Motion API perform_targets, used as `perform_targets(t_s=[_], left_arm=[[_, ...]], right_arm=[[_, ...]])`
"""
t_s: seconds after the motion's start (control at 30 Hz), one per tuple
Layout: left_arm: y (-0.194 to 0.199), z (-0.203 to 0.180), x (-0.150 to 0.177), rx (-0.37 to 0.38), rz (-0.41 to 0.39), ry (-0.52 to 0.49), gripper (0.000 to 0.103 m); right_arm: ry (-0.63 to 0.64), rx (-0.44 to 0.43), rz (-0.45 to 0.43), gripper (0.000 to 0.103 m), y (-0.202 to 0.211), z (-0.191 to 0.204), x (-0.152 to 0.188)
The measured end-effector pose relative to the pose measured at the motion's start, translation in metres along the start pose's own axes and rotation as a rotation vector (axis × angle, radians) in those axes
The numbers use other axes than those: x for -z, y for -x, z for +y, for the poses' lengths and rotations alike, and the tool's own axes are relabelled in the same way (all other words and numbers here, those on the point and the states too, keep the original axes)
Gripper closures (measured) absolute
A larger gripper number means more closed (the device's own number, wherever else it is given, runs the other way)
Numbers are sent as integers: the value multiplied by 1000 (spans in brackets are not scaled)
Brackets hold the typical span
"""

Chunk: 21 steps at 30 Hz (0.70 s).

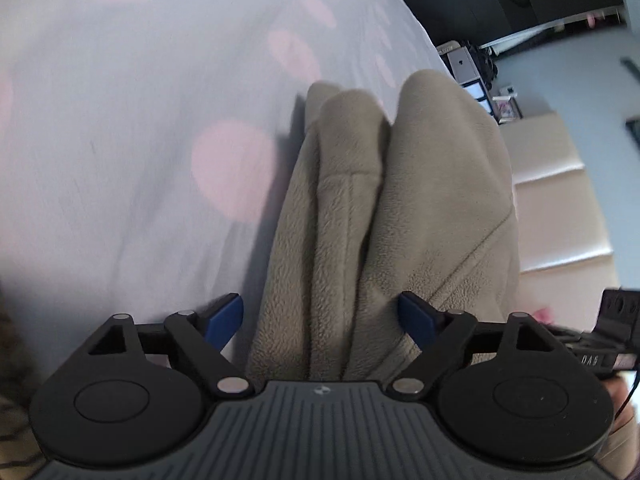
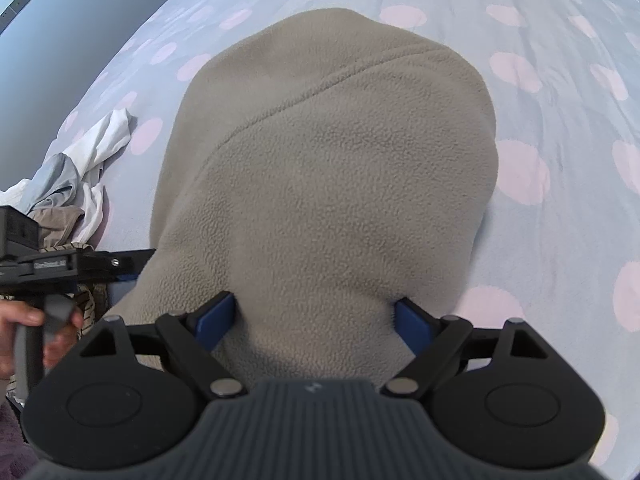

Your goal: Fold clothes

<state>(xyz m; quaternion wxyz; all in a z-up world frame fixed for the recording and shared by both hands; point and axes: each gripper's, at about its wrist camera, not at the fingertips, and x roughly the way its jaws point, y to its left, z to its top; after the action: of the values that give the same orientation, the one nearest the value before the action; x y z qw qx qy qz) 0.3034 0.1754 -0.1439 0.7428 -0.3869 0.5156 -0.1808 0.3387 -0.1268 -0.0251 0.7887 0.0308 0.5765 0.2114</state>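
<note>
- The beige fleece garment (image 2: 328, 168) lies on the bed (image 2: 560, 80), on a pale sheet with pink dots, already doubled into a thick, compact bundle with rounded folded edges
- In the left wrist view the same fleece (image 1: 400, 208) shows several stacked layers side by side, so at least a couple of folds look finished
- The left claw (image 1: 322, 320) stands wide open, its blue pads either side of the near end of the fleece without pinching it; it holds nothing
- The right claw (image 2: 314, 320) is likewise spread wide, the bundle's near end sitting between its pads, and whether they press the cloth cannot be told for certain; it looks like a loose straddle rather than a grip
- A heap of white and grey-blue clothes (image 2: 80, 168) waits near the bed's edge, well apart from the fleece and unfolded
- Judged from this, the fleece is nearly or fully done, perhaps needing one last tidy or setting aside, while the rest of the pile remains to be folded
</note>
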Motion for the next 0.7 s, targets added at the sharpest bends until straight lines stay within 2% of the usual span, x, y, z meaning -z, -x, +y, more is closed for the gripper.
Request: perform_targets(t_s=[0.07,0.13,0.2,0.4,0.5,0.53,0.63,0.7], left_arm=[[-6,0,1,18,-4,12,21],[-9,-4,1,29,-8,15,35],[-11,-9,1,19,-13,4,42],[-9,-14,3,-3,-22,-12,47],[-9,-17,1,-10,-18,-22,48],[-9,-17,1,-9,-15,-21,48],[-9,-18,-1,-4,-10,-20,48],[-9,-17,-2,1,-8,-19,49]], right_arm=[[-6,-8,-3,15,1,-4,1],[-18,-21,-10,15,3,-10,2],[-33,-37,-19,15,5,-16,4],[-54,-119,-61,15,25,-35,10],[-115,-151,-112,11,34,-62,24],[-165,-183,-121,10,33,-77,31],[-333,-352,-122,9,11,-117,52],[-401,-455,-131,0,-10,-132,63]])
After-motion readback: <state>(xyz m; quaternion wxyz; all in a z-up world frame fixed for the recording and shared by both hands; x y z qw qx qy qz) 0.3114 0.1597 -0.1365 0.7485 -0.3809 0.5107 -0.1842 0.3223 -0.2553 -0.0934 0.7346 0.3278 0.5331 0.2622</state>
